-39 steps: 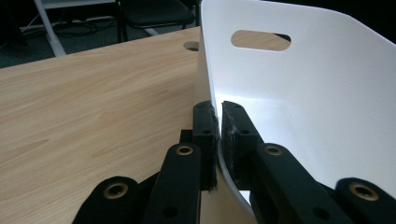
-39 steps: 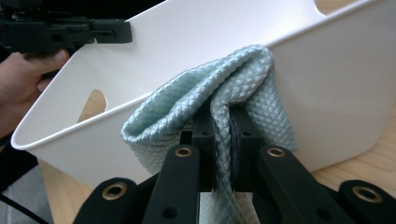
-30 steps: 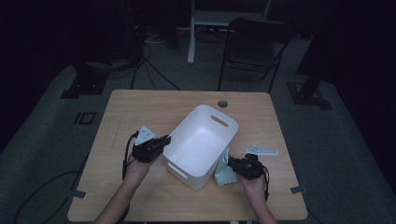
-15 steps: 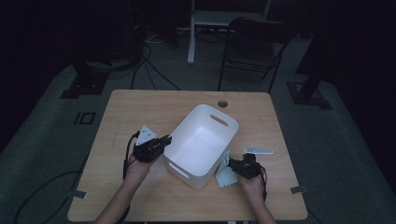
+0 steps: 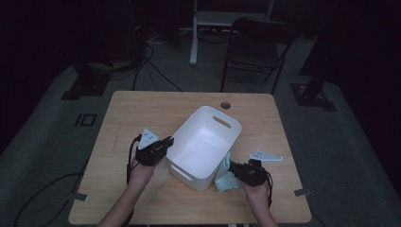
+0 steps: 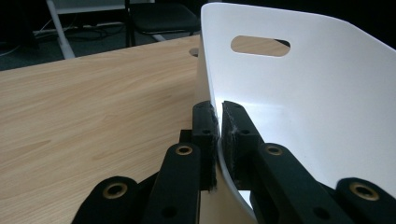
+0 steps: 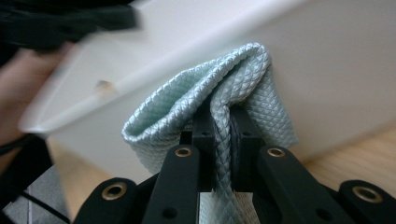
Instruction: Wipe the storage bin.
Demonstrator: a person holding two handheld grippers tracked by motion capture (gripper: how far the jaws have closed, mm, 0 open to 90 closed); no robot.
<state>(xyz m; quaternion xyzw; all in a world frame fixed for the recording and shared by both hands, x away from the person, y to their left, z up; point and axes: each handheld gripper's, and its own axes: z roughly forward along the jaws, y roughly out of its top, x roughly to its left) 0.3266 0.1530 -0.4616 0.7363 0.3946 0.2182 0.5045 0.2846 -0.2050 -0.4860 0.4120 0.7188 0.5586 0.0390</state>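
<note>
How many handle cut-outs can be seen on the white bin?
2: one slot in the far end wall of the white bin, one in the near end wall facing the person. None elsewhere, though the outer side walls are partly hidden.

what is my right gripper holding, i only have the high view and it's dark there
Observer: The right gripper is shut on a fold of the pale green cloth; its view shows the quilted weave pinched between the jaws.
Operator: is the cloth in the bin yet
Observer: No. In the right gripper view it bunches up against the outside wall of the bin.
Operator: and the left, just touching the bin or gripping
Observer: Gripping. In its view the left gripper is shut on the bin's rim, one jaw outside the wall and one inside.
</note>
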